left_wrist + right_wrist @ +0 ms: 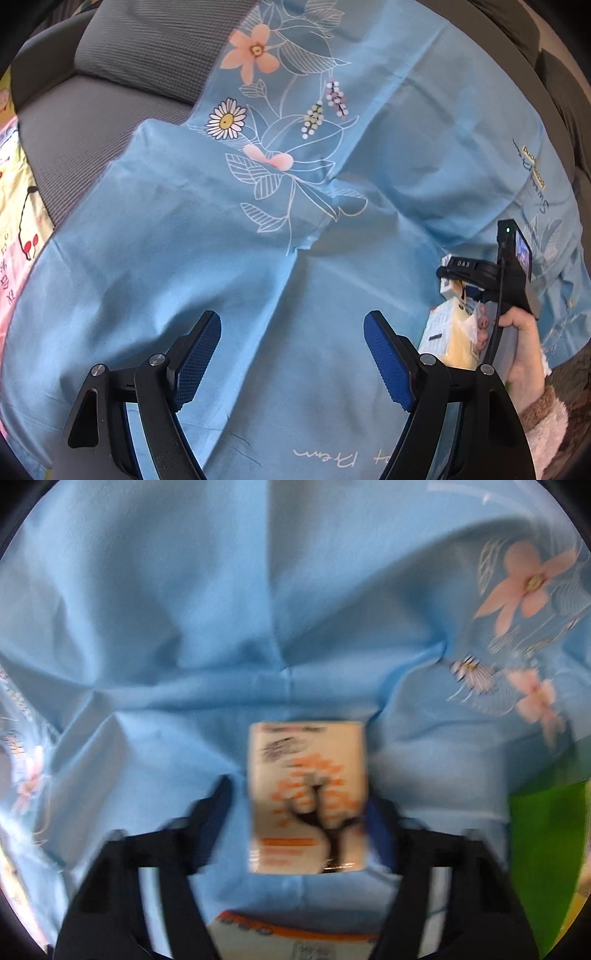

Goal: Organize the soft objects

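1. L gripper (291,354) hung over the blue flowered cloth (258,229), fingers (199,350) spread wide, nothing btwn them, pads clear of the fabric.
2. Cloth lay rumpled over a grey cushion (122,85); a pink/yellow printed sheet (14,206) showed at the left edge.
3. R gripper (299,812) pointed steeply down w/ a small tissue pack (306,797) btwn its fingers. Pack had an orange tree print. Right finger sat against the pack's edge; left finger showed a gap. Frame blurred, so can't tell if it was actually gripped.
4. Pack lay on the cloth, near the cloth's right edge in the left wrist view.
5. A hand (524,354) in a fuzzy sleeve (546,417) held the R gripper's handle.
6. Another pack (295,941) w/ an orange band peeked at bottom of right wrist view.
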{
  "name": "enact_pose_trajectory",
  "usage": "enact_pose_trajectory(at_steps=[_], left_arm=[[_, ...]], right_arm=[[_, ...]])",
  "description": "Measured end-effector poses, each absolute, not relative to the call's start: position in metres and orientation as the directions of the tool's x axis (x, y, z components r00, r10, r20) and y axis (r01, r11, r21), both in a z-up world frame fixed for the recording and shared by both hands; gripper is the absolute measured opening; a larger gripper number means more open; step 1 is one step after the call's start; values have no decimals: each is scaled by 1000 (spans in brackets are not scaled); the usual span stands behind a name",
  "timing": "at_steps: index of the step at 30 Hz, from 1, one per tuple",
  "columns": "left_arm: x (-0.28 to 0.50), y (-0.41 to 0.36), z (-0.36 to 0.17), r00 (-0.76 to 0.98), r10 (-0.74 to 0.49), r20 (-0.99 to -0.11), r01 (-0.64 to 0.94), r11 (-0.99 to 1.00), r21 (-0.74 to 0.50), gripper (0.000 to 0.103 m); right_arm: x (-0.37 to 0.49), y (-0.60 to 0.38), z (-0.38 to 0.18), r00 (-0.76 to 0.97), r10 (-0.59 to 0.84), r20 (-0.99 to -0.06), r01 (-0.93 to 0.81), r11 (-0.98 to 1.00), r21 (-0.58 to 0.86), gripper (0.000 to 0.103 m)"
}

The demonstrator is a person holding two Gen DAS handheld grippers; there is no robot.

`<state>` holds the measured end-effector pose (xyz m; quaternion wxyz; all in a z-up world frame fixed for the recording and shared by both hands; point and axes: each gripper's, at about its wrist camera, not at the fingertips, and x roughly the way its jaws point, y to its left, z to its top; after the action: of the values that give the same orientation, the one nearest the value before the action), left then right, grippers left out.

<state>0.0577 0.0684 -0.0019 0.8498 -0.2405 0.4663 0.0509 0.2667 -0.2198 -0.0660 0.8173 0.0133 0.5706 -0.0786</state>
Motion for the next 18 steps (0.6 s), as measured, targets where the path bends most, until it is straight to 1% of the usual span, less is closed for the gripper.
enact_pose_trajectory(at_steps=[4,5,8,10,12,18], left_arm=[[56,69,-1,559,-143,-817,-316,874,-370,80],[56,70,-1,560,-146,-816,-313,874,-372,80],[54,71,0,557,-145,-818,-312,876,-368,80],[54,75,1,556,-136,-820,-314,879,-359,80],[52,78,1,554,-127,-823,-323,878,-353,80],[44,88,-2,538,-95,-838,-336,887,-317,80]], right_arm=[[261,-212,-66,354,-134,-926,115,988,-100,51],[258,-211,-63,367,-121,-922,114,990,-85,51],[246,-197,-51,399,-31,-917,80,997,1,51],[236,-182,-41,413,-5,-911,43,999,15,51],[222,-163,-31,429,33,-903,-12,999,31,51],[155,-105,-3,440,228,-869,-207,967,149,51]])
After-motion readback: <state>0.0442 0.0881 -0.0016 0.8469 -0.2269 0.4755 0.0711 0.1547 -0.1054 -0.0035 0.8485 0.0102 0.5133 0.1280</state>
